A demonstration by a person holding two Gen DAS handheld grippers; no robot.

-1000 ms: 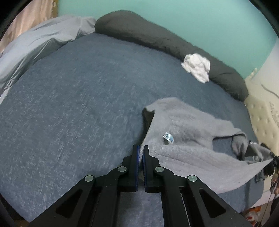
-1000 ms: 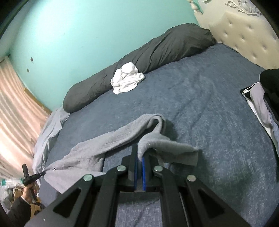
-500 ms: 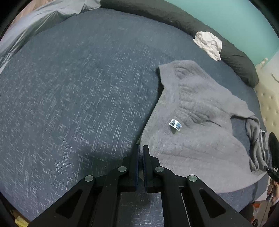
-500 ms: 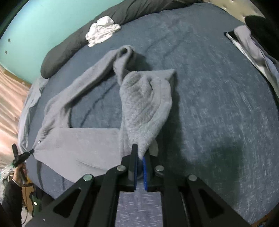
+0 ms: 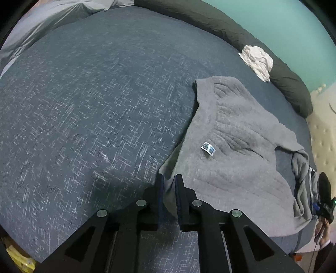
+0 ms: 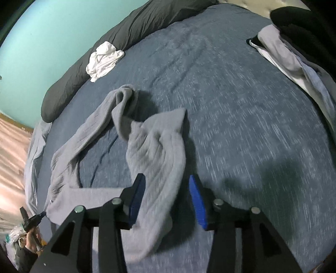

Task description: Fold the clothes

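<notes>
A grey knitted sweater (image 5: 231, 147) lies spread flat on the dark blue bed cover (image 5: 94, 105), with a small blue label (image 5: 208, 148) showing on it. My left gripper (image 5: 169, 184) sits at its near left corner, jaws parted a little, and the hem lies loose between them. In the right wrist view a sleeve (image 6: 155, 151) of the sweater is folded back over itself. It runs down between the wide-open fingers of my right gripper (image 6: 168, 189), which no longer pinch it.
A crumpled white cloth (image 5: 257, 59) rests against a long dark bolster (image 5: 210, 21) at the teal wall. A stack of clothes (image 6: 294, 58) lies at the bed's right. A cream padded headboard (image 5: 323, 136) and a pale duvet (image 5: 52, 19) border the bed.
Both grippers lowered the sweater onto the bed and it spread flat. The right gripper opened wide and let go of the sleeve. The left jaws parted slightly.
</notes>
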